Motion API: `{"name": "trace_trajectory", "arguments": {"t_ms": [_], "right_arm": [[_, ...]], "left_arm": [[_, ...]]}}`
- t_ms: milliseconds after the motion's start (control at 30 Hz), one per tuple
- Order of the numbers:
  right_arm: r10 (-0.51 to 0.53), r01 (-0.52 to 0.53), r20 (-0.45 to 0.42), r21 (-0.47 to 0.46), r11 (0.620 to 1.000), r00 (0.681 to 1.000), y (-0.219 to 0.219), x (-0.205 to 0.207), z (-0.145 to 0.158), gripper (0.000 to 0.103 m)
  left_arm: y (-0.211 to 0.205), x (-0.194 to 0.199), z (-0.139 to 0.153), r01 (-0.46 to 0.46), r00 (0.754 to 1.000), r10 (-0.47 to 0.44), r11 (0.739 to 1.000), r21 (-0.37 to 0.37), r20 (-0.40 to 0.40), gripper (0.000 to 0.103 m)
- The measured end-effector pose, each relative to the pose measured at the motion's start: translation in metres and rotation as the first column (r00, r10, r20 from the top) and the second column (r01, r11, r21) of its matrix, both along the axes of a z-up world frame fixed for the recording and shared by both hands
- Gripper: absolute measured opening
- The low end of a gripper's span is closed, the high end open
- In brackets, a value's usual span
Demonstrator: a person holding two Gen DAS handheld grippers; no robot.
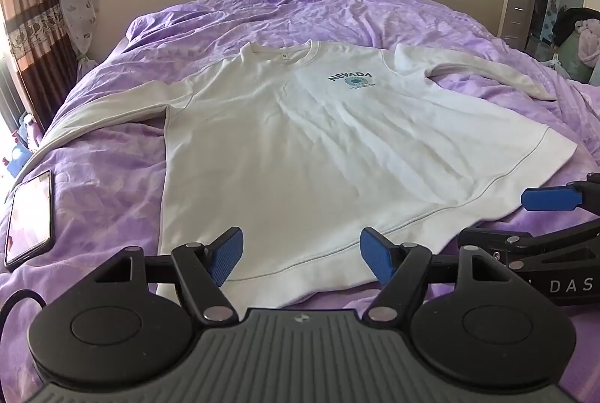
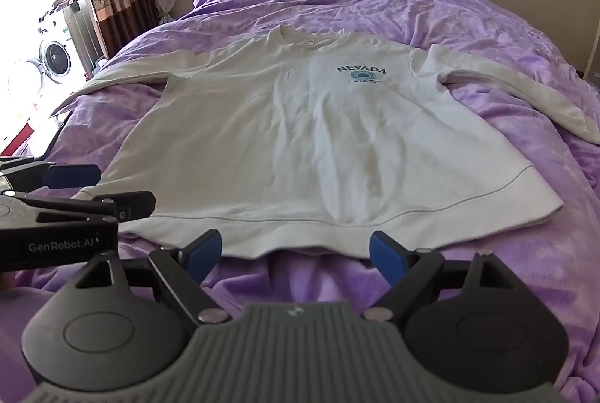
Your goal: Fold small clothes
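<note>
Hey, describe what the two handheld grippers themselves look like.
Both match: the left gripper and right gripper have black linkage arms with silver pivot pins, textured blue finger pads, round black discs and a ribbed grey body. White lettering marks their sides: "GenRobot.AI" on the left, "DAS" on the right. A black cable trails beside the left.

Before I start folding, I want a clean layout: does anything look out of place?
A phone lies on the purple bedspread beside the white sweatshirt, under its left sleeve's end. Otherwise the sweatshirt lies flat, slightly wrinkled.

"nevada" on white sweatshirt (image 1: 300, 140) chest, "genrobot.ai" on left hand-held gripper (image 2: 86, 193), "das" on right hand-held gripper (image 1: 540, 215)
</note>
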State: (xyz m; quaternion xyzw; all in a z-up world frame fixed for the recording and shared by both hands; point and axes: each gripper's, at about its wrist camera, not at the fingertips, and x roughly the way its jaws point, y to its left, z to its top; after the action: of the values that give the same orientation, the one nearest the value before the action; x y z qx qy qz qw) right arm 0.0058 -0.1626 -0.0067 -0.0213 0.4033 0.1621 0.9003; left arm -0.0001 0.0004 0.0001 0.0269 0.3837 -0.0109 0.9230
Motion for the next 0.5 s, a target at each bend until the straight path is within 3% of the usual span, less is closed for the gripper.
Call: {"name": "trace_trajectory", "arguments": {"t_ms": [500], "right_arm": [[-0.002, 0.002, -0.004, 0.0, 1.0, 1.0, 0.0004, -0.0007, -0.0032, 0.082]], "left_arm": [[-0.0001, 0.0002, -0.0001, -0.001, 1.0, 0.001, 1.0, 0.002, -0.002, 0.084]]}}
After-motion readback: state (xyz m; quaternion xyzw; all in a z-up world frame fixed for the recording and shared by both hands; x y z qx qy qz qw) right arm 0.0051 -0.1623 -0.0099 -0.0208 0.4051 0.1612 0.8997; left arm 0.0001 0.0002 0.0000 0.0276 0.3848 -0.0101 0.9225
